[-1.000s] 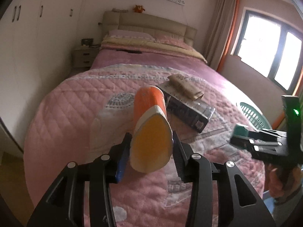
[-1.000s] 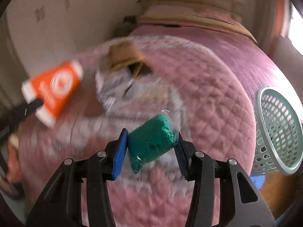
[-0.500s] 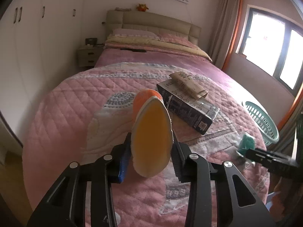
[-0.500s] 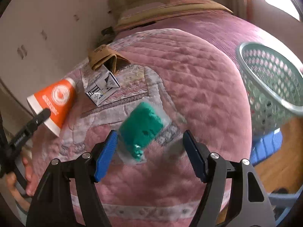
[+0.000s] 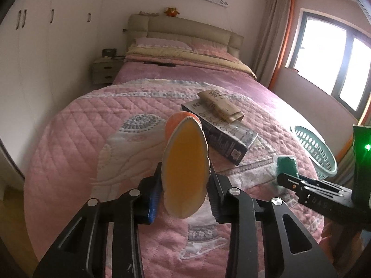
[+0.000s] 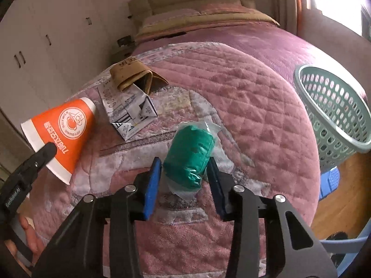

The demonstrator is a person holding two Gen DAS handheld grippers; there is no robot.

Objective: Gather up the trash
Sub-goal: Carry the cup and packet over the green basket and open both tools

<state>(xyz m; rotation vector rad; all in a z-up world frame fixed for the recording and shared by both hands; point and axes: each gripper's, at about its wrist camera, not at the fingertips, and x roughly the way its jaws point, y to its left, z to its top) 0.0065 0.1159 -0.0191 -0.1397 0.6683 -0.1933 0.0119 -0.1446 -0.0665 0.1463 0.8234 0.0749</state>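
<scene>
My left gripper (image 5: 184, 197) is shut on an orange paper cup (image 5: 185, 169), squashed oval, held above the pink quilt; the cup also shows in the right wrist view (image 6: 62, 134). My right gripper (image 6: 183, 176) is shut on a green packet in clear wrap (image 6: 189, 155), seen small in the left wrist view (image 5: 286, 165). A black-and-white carton (image 5: 222, 134) with a brown paper bag (image 5: 220, 102) on it lies on the bed; both show in the right wrist view, carton (image 6: 129, 111), bag (image 6: 134, 74). A pale green perforated basket (image 6: 334, 108) stands right of the bed.
The bed (image 5: 92, 127) fills the middle, headboard and pillows at the far end. White wardrobes (image 5: 34, 46) line the left wall, with a nightstand (image 5: 104, 69) beside the bed. A window (image 5: 336, 62) is at the right. Wooden floor and a blue object (image 6: 329, 180) lie below the basket.
My right gripper opened half a second ago with the green packet on the quilt, and has now closed on it again. My left gripper still holds the cup, tipped mouth toward the camera.
</scene>
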